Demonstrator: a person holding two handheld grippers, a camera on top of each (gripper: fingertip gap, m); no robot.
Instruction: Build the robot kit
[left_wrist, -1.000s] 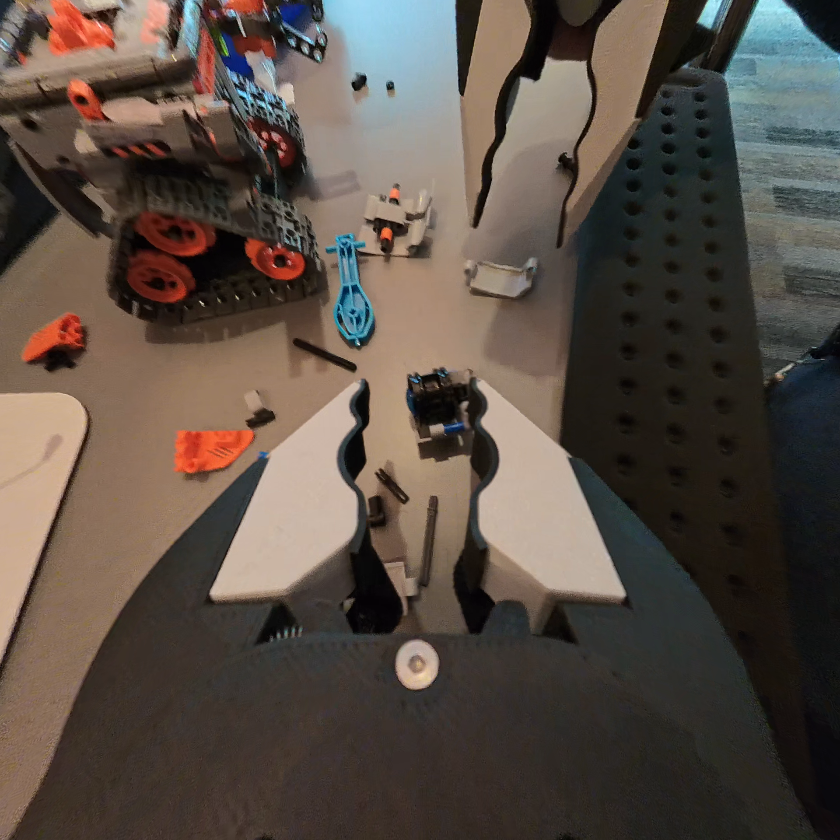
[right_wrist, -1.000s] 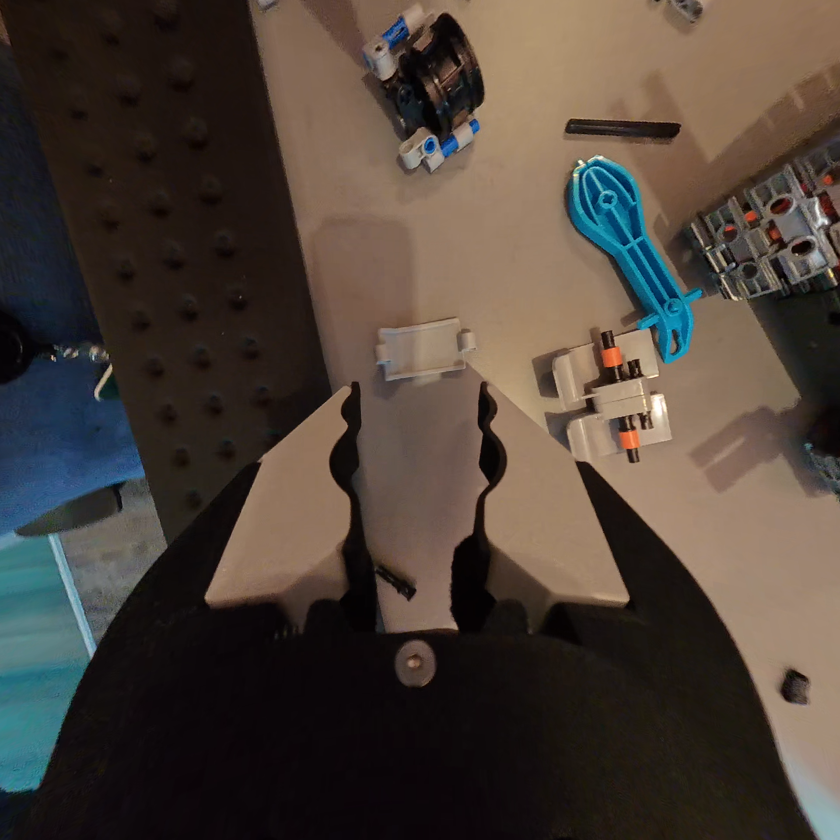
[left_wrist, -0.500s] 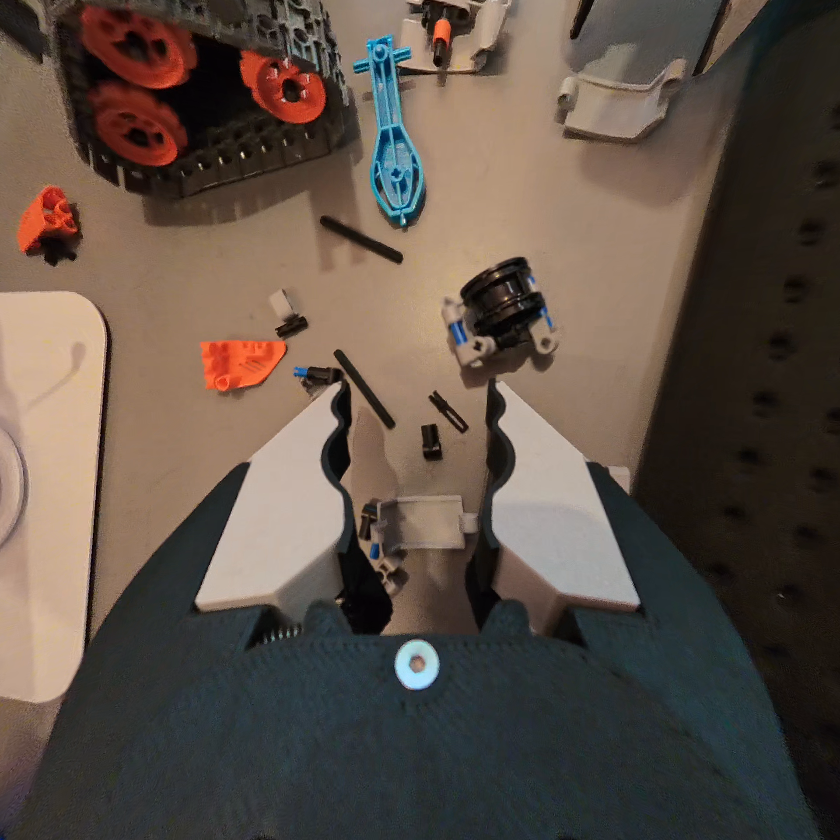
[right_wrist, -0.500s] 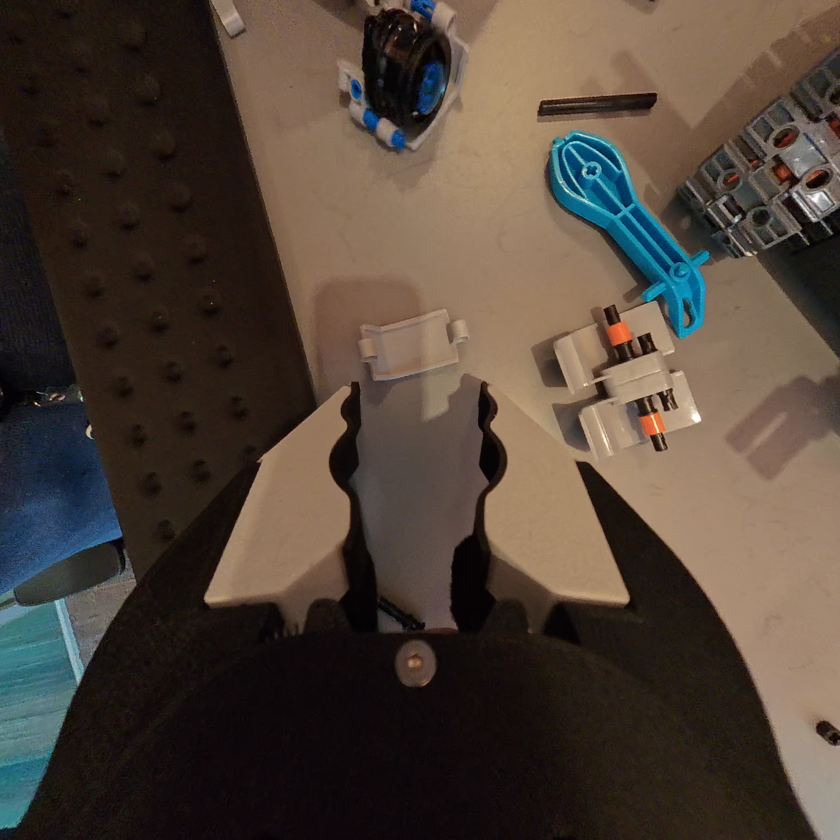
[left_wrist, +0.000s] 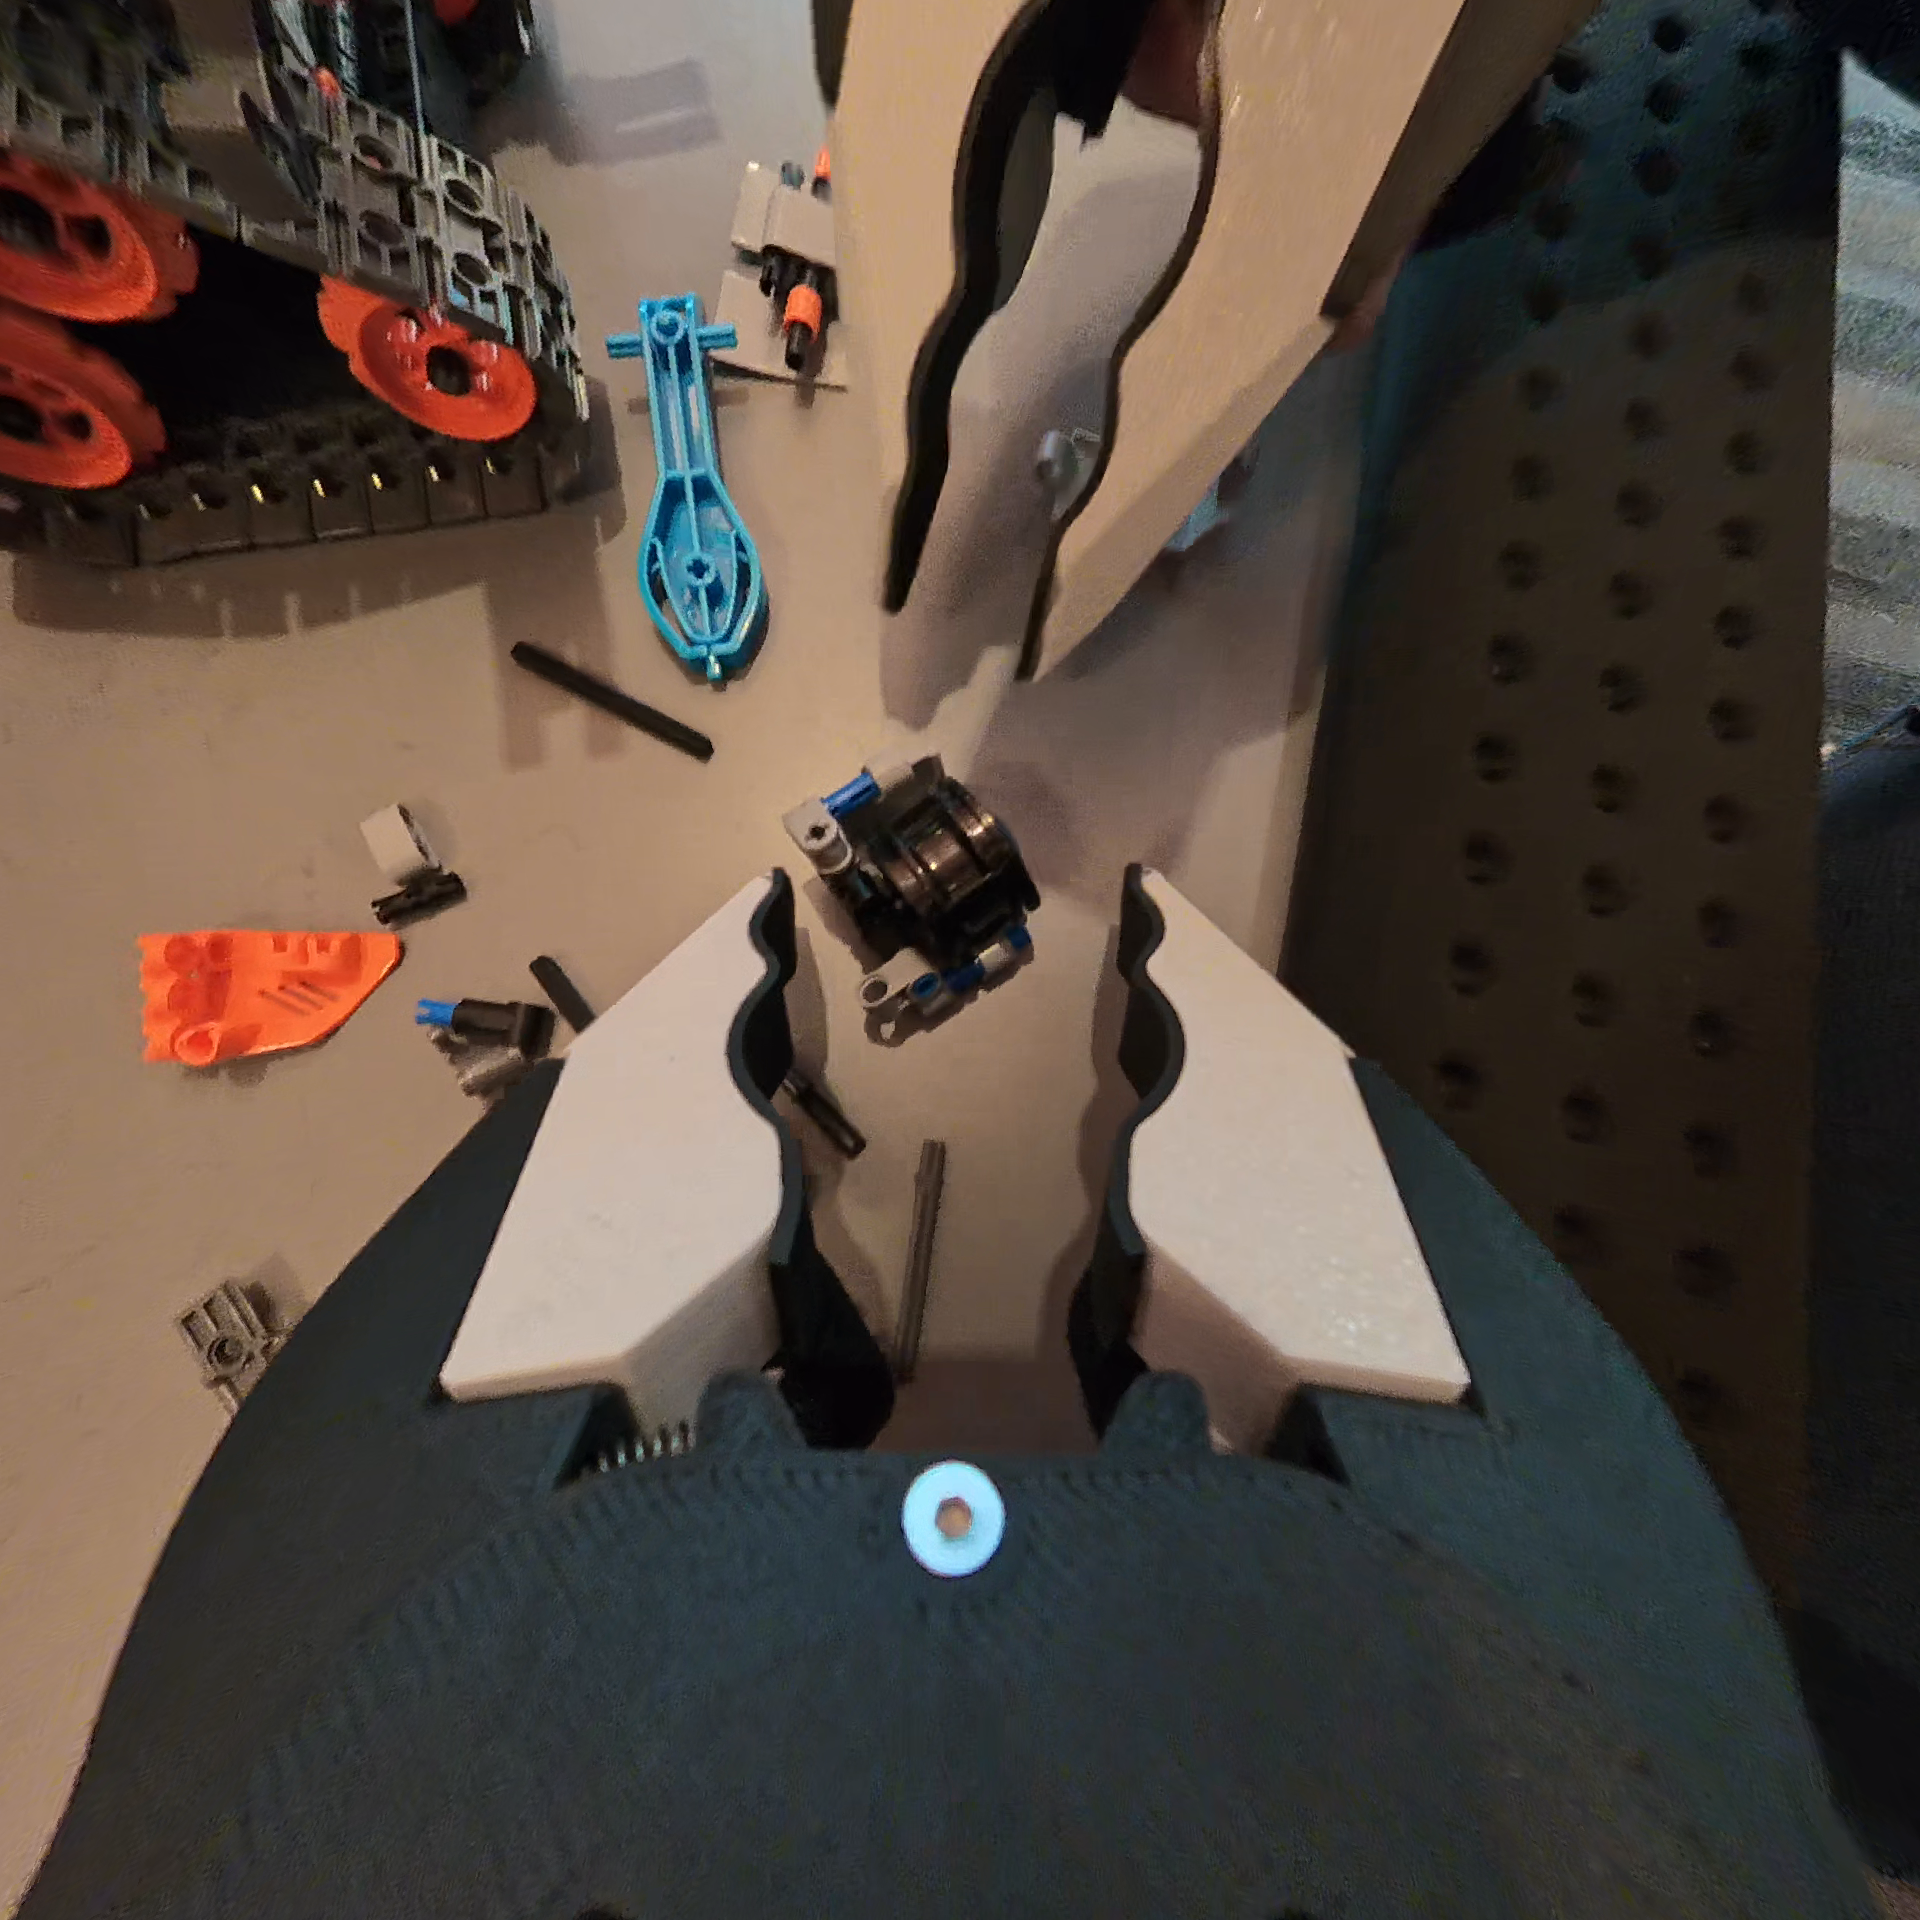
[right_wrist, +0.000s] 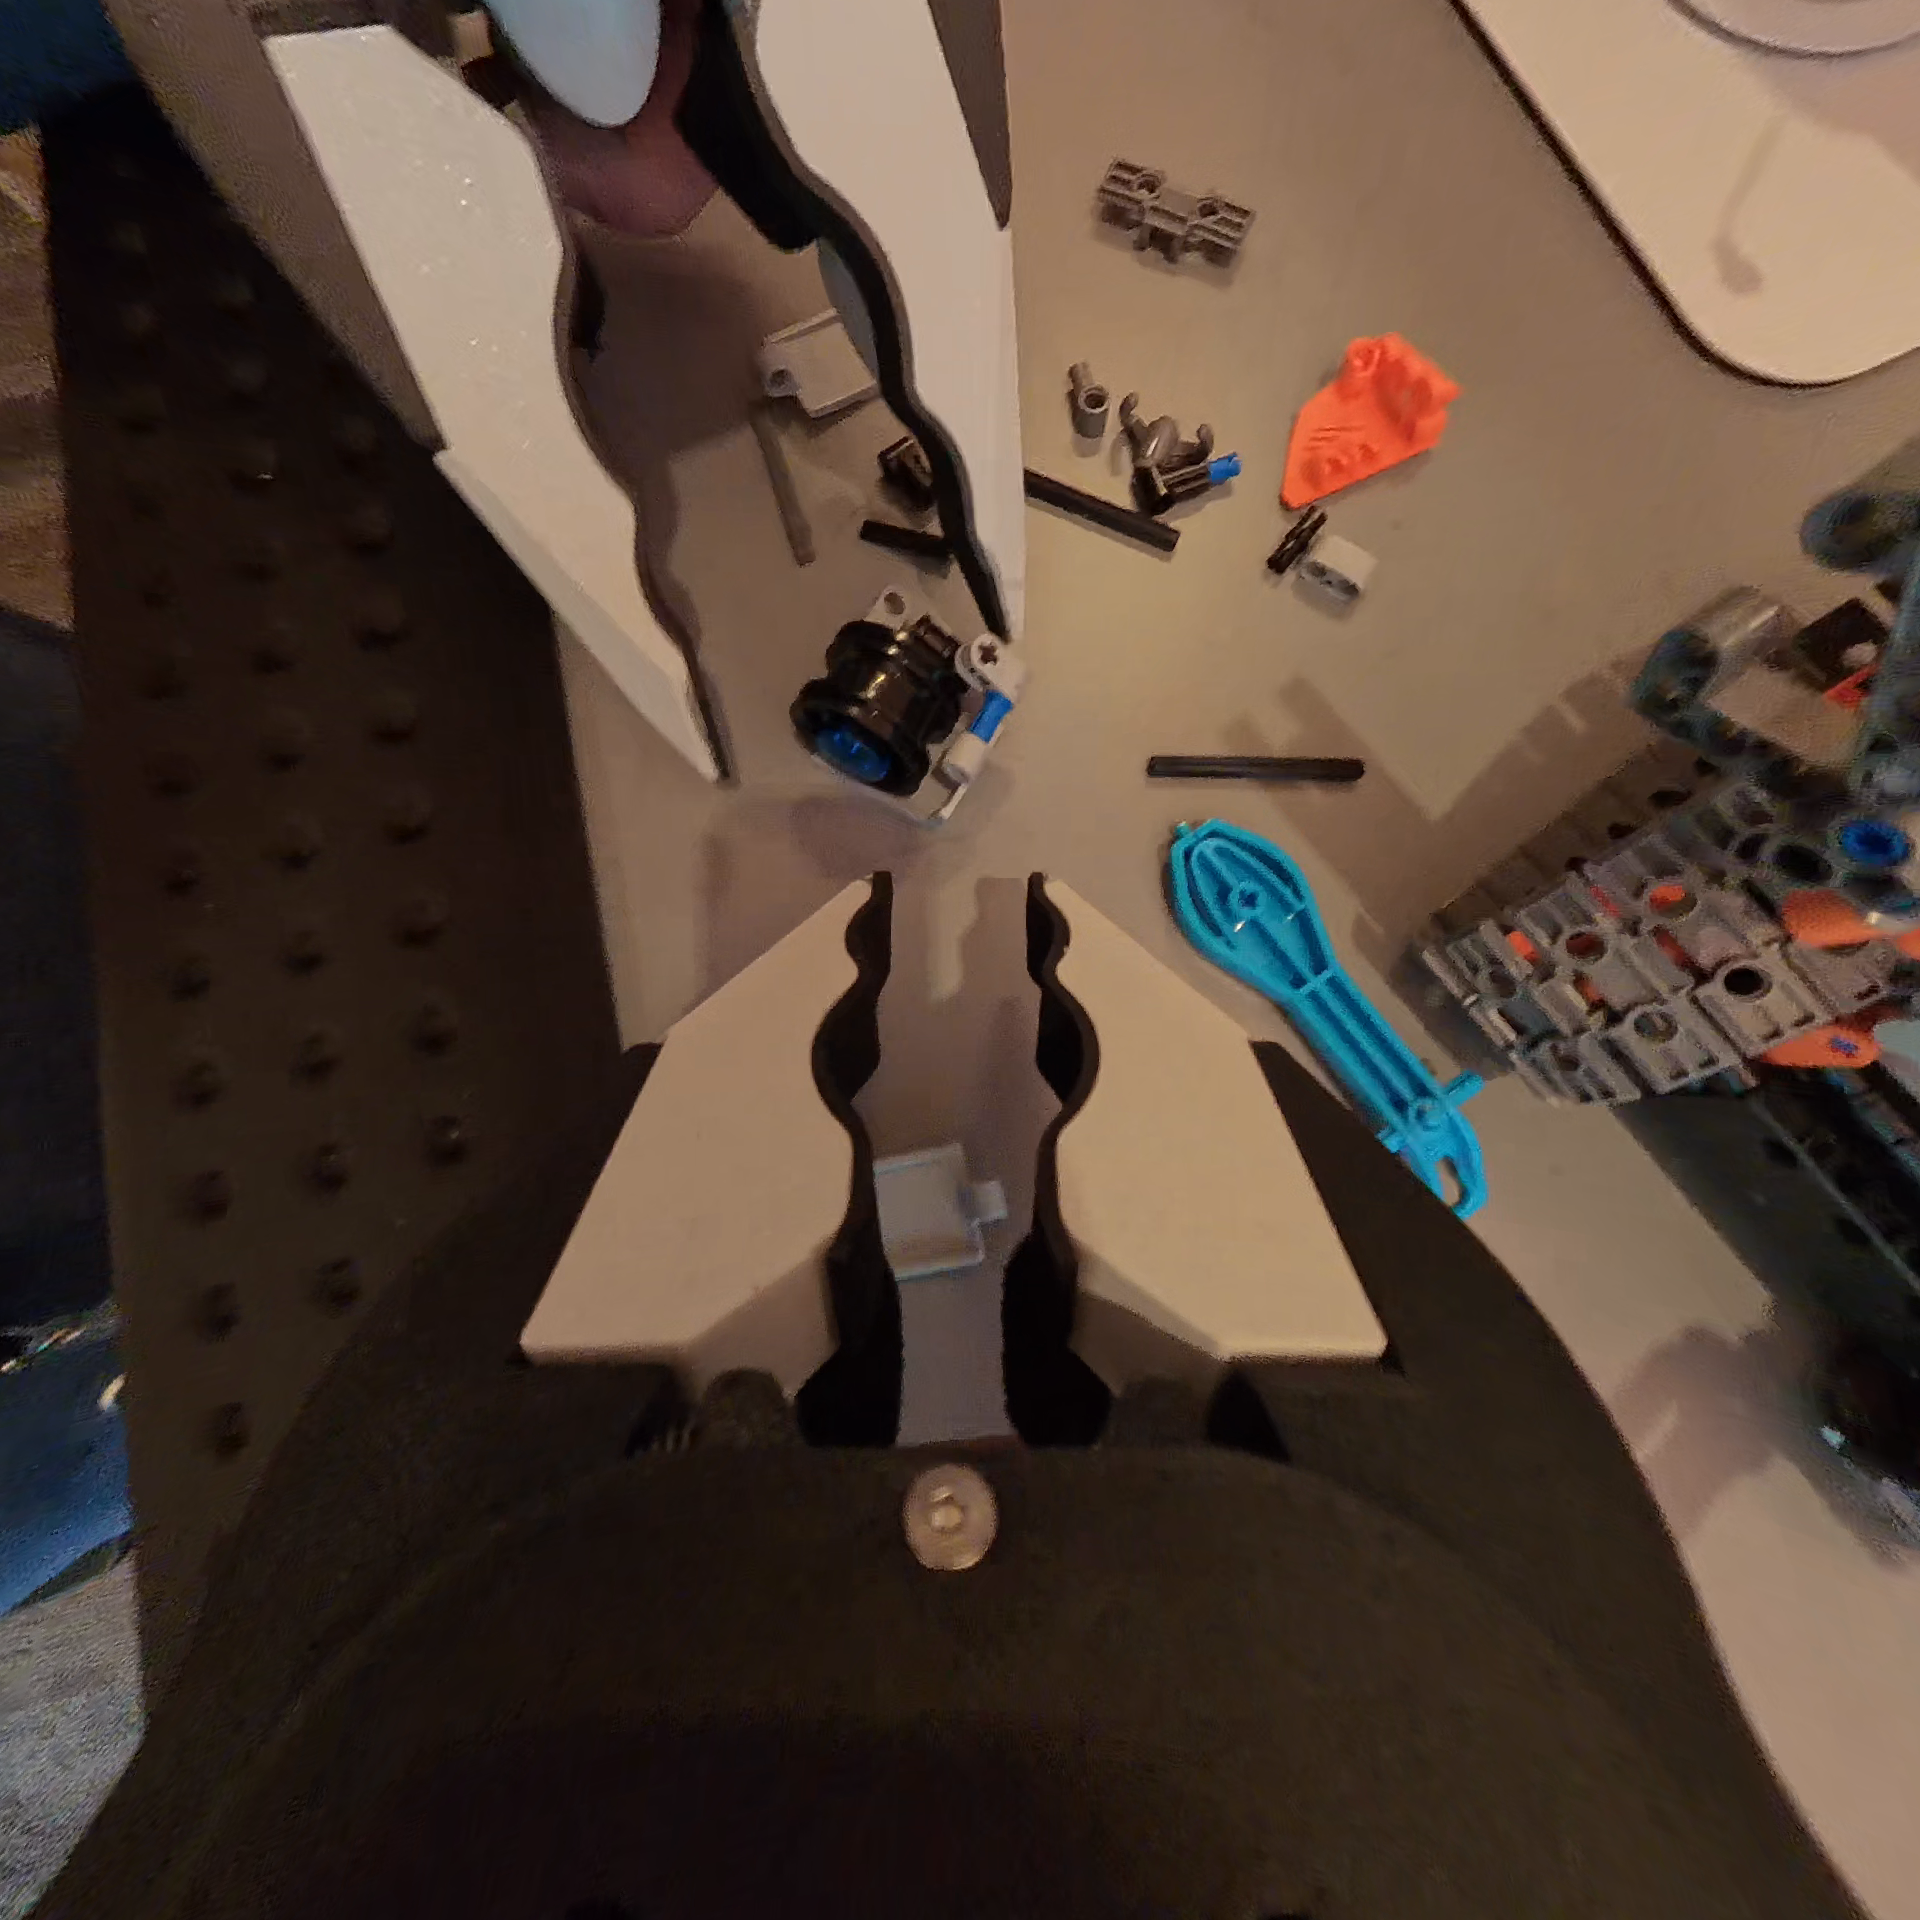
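Note:
My left gripper (left_wrist: 954, 883) is open. A black wheel hub with grey and blue connectors (left_wrist: 920, 894) lies on the grey table between and just ahead of its fingertips, touching neither. A grey rod (left_wrist: 923, 1247) and a black pin (left_wrist: 826, 1117) lie farther back between the fingers. My right gripper (right_wrist: 956, 883) has its jaws narrowed on a small grey curved panel (right_wrist: 930, 1216) that spans the gap deep between the pads. It points at the hub (right_wrist: 878, 707) from the opposite side. It also shows in the left wrist view (left_wrist: 961, 634), with the panel (left_wrist: 1060, 457) between its fingers.
A tracked model with orange wheels (left_wrist: 312, 343) stands at the left. A blue lever tool (left_wrist: 691, 499), a black axle (left_wrist: 613, 701), an orange wedge (left_wrist: 260, 992) and small pins lie around. A dark perforated surface (left_wrist: 1558, 727) borders the table. A white tray (right_wrist: 1714, 156) lies beyond. Tip to tip, the grippers are about 4 centimeters apart.
My right jaws narrowed around the grey panel, and the gripper moved toward the hub. My left gripper moved forward, so the hub now sits at its fingertips.

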